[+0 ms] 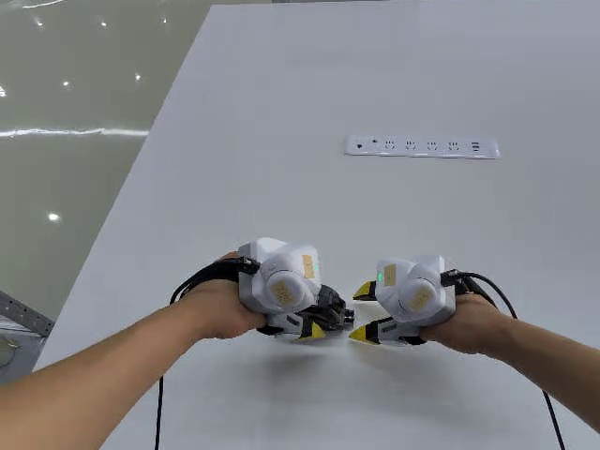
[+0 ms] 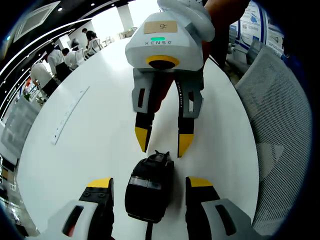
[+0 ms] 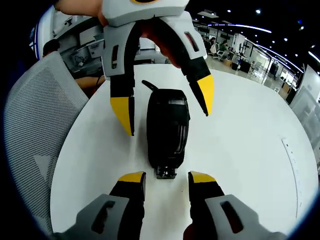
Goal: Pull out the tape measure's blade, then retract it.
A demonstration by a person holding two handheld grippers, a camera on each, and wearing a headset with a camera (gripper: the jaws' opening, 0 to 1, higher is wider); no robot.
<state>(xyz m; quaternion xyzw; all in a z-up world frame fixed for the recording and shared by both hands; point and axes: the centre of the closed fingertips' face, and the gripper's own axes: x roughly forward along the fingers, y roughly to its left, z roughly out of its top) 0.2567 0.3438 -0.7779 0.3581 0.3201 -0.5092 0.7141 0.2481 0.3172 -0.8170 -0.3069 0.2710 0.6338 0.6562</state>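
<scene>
A black plastic tape measure [image 3: 167, 127] lies flat on the white tabletop [image 1: 281, 141] between two grippers that face each other tip to tip. The left gripper [image 2: 150, 182] straddles the case with its jaws spread, a gap on either side. The right gripper [image 3: 167, 177] is likewise released, its yellow tips flanking the case's near end. In the head view the gripper bodies mostly hide the case. The blade's hook is too small to make out. A white power strip [image 1: 422, 146] lies well apart.
</scene>
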